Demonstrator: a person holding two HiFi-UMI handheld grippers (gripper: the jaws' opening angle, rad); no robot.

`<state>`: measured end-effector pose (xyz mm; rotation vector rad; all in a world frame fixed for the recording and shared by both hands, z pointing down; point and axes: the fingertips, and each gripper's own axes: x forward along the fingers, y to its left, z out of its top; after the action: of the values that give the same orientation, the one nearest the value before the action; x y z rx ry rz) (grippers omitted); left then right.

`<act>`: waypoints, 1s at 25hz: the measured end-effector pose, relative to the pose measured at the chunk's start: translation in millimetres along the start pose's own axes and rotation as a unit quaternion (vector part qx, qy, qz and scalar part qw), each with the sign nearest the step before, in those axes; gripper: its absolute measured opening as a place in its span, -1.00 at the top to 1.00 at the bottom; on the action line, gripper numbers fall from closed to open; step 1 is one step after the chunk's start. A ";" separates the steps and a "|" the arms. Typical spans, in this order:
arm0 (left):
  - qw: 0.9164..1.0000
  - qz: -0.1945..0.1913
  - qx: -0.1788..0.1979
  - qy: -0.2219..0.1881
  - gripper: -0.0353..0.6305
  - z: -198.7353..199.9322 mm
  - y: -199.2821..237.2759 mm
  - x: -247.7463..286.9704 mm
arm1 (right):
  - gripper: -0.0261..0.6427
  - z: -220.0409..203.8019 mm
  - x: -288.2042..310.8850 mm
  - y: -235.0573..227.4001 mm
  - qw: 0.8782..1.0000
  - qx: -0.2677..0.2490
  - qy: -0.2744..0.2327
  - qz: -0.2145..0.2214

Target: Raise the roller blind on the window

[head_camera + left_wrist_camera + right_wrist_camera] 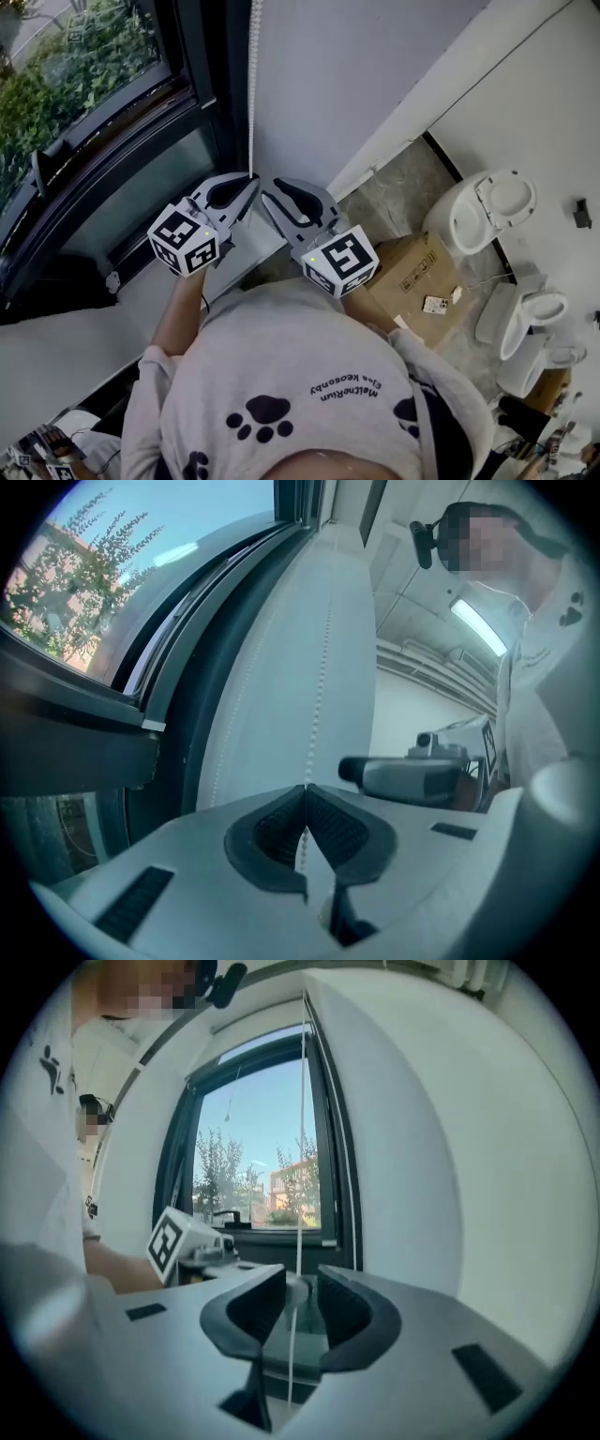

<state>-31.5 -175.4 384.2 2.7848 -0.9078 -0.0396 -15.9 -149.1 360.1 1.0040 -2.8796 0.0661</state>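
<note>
White beaded blind cord [251, 84] hangs vertically; left gripper [306, 791] jaws pinch it; right gripper [301, 1288] jaws stand spread around it.

The white bead chain [251, 84] hangs straight down the wall just right of the dark-framed window [94, 66], whose glass stands uncovered.

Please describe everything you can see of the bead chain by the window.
The bead chain is thin, white and looks plastic. It hangs straight down the white wall beside the dark window frame. The left hand-held gripper is shut on it; it also runs between the open jaws of the right hand-held gripper.
</note>
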 end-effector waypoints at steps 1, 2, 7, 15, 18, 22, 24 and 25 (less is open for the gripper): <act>1.000 -0.001 0.000 0.000 0.86 -0.3 -0.1 0.4 | 0.63 17.0 -1.0 -0.9 1.000 -0.006 -0.014 0.002; 1.000 -0.001 0.000 -0.001 0.86 -0.5 -0.3 0.8 | 0.63 33.0 -1.0 -1.3 1.000 -0.013 -0.025 0.005; 1.000 -0.001 -0.001 -0.002 0.86 -0.5 -0.3 2.0 | 0.63 97.5 12.5 -3.4 0.997 -0.036 -0.061 0.021; 1.000 -0.003 -0.004 -0.005 0.86 -1.6 -2.6 4.2 | 0.84 143.9 37.4 -4.6 0.996 -0.042 -0.073 0.016; 1.000 0.000 -0.005 -0.009 0.86 -1.4 -0.6 3.6 | 0.88 143.7 38.0 -3.8 0.996 -0.034 -0.073 0.022; 1.000 0.004 0.003 0.003 0.86 -10.8 1.8 3.8 | 0.89 133.2 35.7 -4.7 0.996 -0.032 -0.075 0.019; 1.000 0.008 0.001 0.010 0.86 -22.4 3.0 3.0 | 0.89 121.5 36.0 -4.0 0.997 -0.034 -0.070 0.017; 1.000 0.009 -0.002 0.013 0.86 -28.6 3.6 2.4 | 0.89 115.2 36.0 -4.1 0.997 -0.034 -0.068 0.016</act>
<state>-29.1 -174.2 413.0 2.7669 -0.9263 -0.0029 -49.7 -182.7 249.1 0.9880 -2.9964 -0.1010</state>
